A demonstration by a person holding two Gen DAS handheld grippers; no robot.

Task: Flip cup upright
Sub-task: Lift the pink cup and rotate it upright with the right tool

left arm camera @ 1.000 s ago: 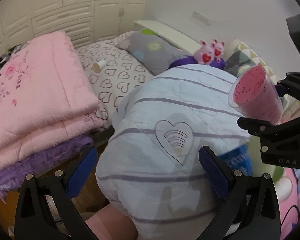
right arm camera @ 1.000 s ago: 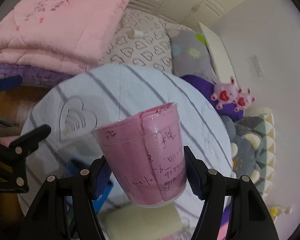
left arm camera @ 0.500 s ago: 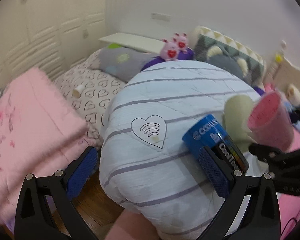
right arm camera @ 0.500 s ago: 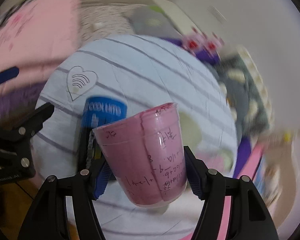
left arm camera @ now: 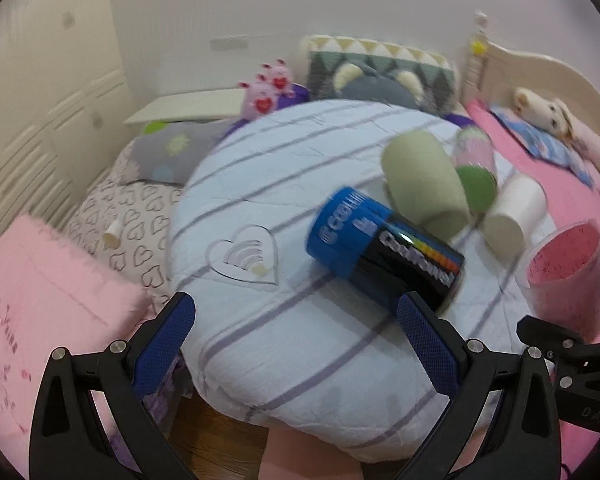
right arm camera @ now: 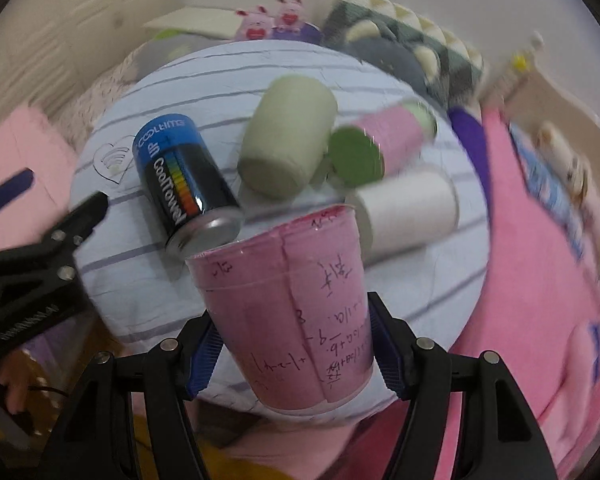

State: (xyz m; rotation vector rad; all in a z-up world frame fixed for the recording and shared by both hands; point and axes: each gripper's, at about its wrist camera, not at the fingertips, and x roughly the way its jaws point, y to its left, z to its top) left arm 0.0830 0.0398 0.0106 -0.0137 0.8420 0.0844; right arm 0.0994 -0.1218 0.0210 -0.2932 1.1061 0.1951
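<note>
My right gripper point(right arm camera: 296, 344) is shut on a pink cup point(right arm camera: 288, 304) with handwriting on its wall. The cup is held mouth up above the near edge of a round light-blue striped cushion point(right arm camera: 112, 264). In the left wrist view the pink cup point(left arm camera: 564, 276) shows at the far right with its open mouth up, above the right gripper's black frame. My left gripper point(left arm camera: 296, 336) is open and empty, low at the cushion's point(left arm camera: 268, 344) near edge.
On the cushion lie a blue and black can point(left arm camera: 380, 248), a pale green cup point(left arm camera: 420, 184), a pink cup with a green base point(right arm camera: 376, 144) and a white cup point(left arm camera: 512, 212). Pink blankets point(left arm camera: 40, 300), pillows and plush toys point(left arm camera: 268, 88) surround it on the bed.
Both views have swung right and tilted down, so the can and the lying cups came into sight. The pink cup stays gripped and has come lower, near the cushion.
</note>
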